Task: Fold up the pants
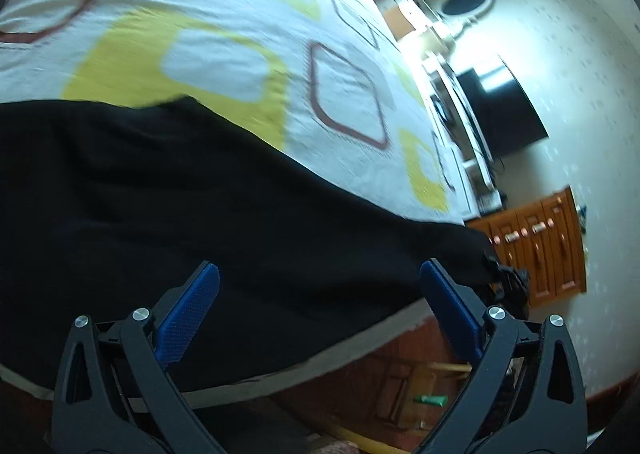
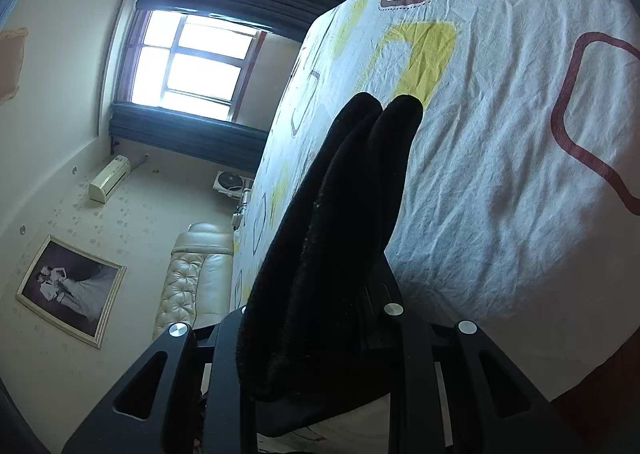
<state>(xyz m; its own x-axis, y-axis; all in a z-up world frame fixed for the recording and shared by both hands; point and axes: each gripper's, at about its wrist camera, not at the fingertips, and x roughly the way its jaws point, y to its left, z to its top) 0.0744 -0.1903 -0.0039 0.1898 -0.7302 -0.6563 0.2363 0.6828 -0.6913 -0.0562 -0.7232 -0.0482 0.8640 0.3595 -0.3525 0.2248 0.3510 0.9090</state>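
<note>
- Pants (image 1: 168, 213), black, lie spread across the near part of a bed (image 1: 224, 13) with a white sheet patterned in yellow and maroon squares.
- Left gripper (image 1: 320, 278) hovers over the dark cloth, its blue pads (image 1: 188, 318) wide apart, holding nothing.
- Right gripper (image 2: 320, 334) is clamped on a bunched fold of the pants (image 2: 340, 234), which drapes over its fingers.
- Beyond the bed's edge stands a wooden cabinet (image 1: 544, 246).

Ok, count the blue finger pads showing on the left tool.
2. One pad sits left of the gap, the other right of it, both over the black pants. The right tool's pads are hidden by cloth.
</note>
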